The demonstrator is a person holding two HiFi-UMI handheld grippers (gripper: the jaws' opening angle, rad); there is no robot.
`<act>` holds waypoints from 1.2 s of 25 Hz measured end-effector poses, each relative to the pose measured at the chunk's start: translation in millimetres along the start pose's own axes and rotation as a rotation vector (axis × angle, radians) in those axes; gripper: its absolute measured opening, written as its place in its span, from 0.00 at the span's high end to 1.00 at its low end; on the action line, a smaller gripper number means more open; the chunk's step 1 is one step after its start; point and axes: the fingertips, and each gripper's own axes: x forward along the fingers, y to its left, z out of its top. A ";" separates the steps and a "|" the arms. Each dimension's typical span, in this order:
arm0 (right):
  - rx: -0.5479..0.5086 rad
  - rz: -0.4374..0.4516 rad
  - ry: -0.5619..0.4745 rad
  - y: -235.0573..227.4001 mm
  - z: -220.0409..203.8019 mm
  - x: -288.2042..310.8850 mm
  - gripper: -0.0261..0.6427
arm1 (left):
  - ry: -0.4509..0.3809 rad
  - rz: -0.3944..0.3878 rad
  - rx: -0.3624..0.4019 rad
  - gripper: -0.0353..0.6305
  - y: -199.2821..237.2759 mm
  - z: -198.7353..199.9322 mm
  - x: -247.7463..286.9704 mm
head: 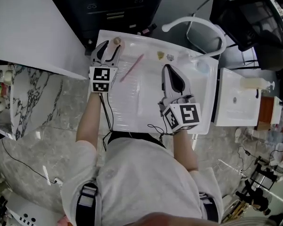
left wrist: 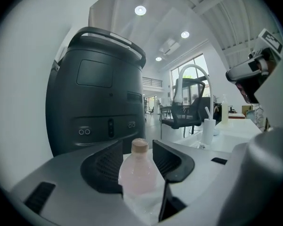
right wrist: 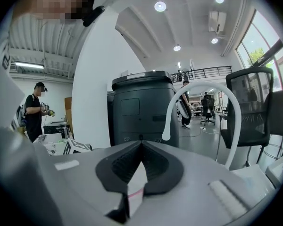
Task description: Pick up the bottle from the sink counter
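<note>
White sink counter seen from above.
The counter [head: 132,105] carries a small pale pink bottle [head: 117,41] standing upright at its far left corner, a pink stick [head: 132,68] lying slantwise near it, and a small yellowish object [head: 160,55] by the back edge.

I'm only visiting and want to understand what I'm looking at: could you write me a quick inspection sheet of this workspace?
Surface: white sink counter, with a white arched tap at its far edge.
Job's things: bottle, pale pink with a tan cap, upright at the counter's far left corner.
Clutter: pink stick lying flat; small items near the tap, too small to identify.
Grippers: left gripper open, the bottle between its jaws, not clamped; right gripper shut, empty.
Cables: black cable from the left gripper back toward the person.
Surroundings: dark grey unit, office chair, second white counter, a distant standing person.
</note>
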 end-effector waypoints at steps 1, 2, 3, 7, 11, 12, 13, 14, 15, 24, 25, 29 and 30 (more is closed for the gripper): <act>-0.001 -0.009 0.006 -1.2 -1.3 0.4 0.94 | 0.004 -0.009 0.001 0.66 -0.2 -1.7 3.6; -0.002 -0.018 0.011 -2.6 -2.6 0.7 0.94 | 0.003 -0.020 0.001 0.66 -1.0 -2.2 7.1; -0.002 -0.027 0.015 -4.1 -3.8 0.9 0.94 | 0.003 -0.029 0.003 0.66 -2.2 -2.6 10.3; -0.002 -0.060 0.028 -9.7 -8.3 0.4 0.94 | 0.008 -0.050 0.018 0.65 -6.4 -6.5 21.7; -0.004 -0.087 0.039 -15.3 -11.8 0.1 0.94 | 0.000 -0.059 0.021 0.65 -8.2 -6.7 33.2; -0.007 -0.093 0.043 -16.2 -12.6 -0.6 0.94 | -0.004 -0.058 0.028 0.65 -8.6 -6.6 35.8; -0.009 -0.099 0.045 -16.7 -13.4 -1.6 0.94 | -0.009 -0.054 0.035 0.65 -8.7 -6.2 37.9; -0.011 -0.106 0.046 -16.9 -13.9 -2.7 0.94 | -0.015 -0.050 0.040 0.65 -8.5 -5.4 39.3; -0.013 -0.113 0.047 -16.8 -14.2 -3.9 0.94 | -0.024 -0.045 0.044 0.65 -8.0 -4.2 40.3; -0.034 -0.162 0.053 -18.9 -16.1 -10.9 0.94 | -0.061 -0.031 0.073 0.72 -6.3 -6.1 49.2; -0.033 -0.167 0.053 -18.9 -16.4 -11.6 0.94 | -0.065 -0.031 0.073 0.73 -6.1 -5.6 49.0; -0.030 -0.184 0.054 -19.4 -17.8 -14.1 0.94 | -0.065 -0.036 0.069 0.74 -7.3 -5.7 49.7; -0.030 -0.188 0.054 -19.2 -17.9 -14.5 0.94 | -0.058 -0.037 0.071 0.74 -7.7 -5.9 49.8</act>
